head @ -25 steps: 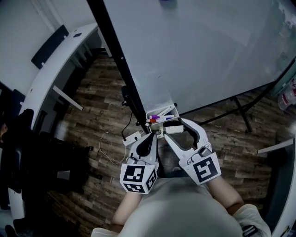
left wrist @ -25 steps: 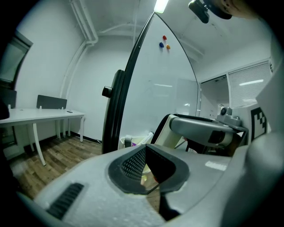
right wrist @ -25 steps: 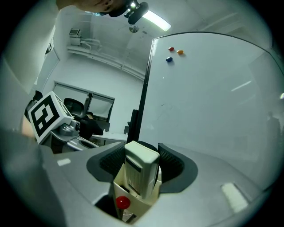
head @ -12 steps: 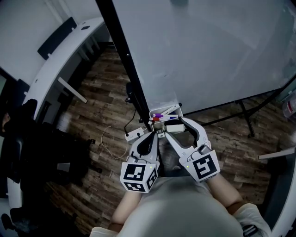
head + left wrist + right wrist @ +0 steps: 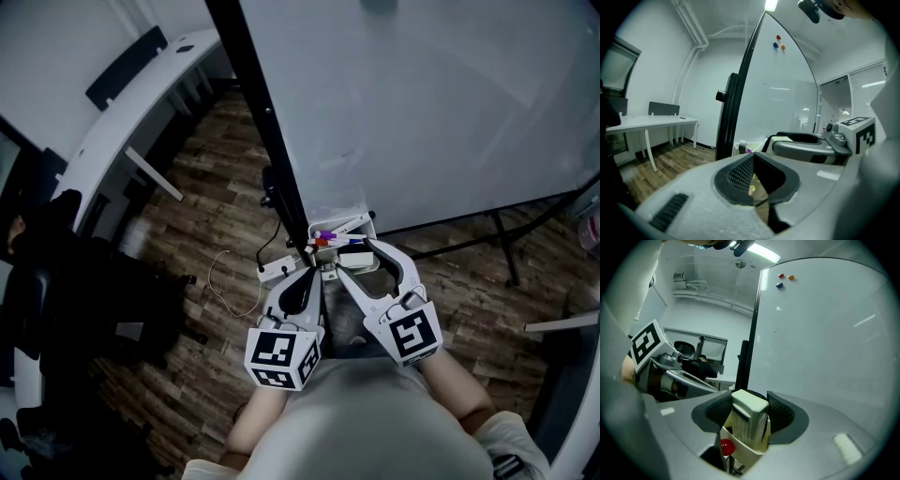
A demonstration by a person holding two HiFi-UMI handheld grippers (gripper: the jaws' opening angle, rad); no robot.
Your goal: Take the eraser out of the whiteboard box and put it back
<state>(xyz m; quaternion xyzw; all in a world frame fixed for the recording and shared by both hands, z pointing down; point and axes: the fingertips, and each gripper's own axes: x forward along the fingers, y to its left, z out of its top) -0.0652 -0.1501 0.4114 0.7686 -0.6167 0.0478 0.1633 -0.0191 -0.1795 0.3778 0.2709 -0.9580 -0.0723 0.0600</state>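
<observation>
The right tool (image 5: 751,414) is squeezing the eraser (image 5: 746,425) by its two flat sides, one pad on each side. The eraser stands up tall. Its bottom end is already inside the box (image 5: 746,453), right beside a red pen cap (image 5: 725,445). The box sits at the lower edge of the whiteboard (image 5: 825,333). The left tool (image 5: 753,174) is closed, with its tip just beside the box. I cannot tell if it pinches the edge of the box or only rests there.

The job now looks like putting the eraser back. To do it well, I think the right tool should go straight down into the box, slow and steady. It should hold the eraser upright so it does not tip. It should stay off the red cap and the other pens (image 5: 328,238) in the box, so nothing gets pushed or jammed. The tool should let go only when the eraser sits on the bottom of the box. If it opens too soon, the eraser may drop and bounce out. The left tool can help by holding the box steady.
</observation>
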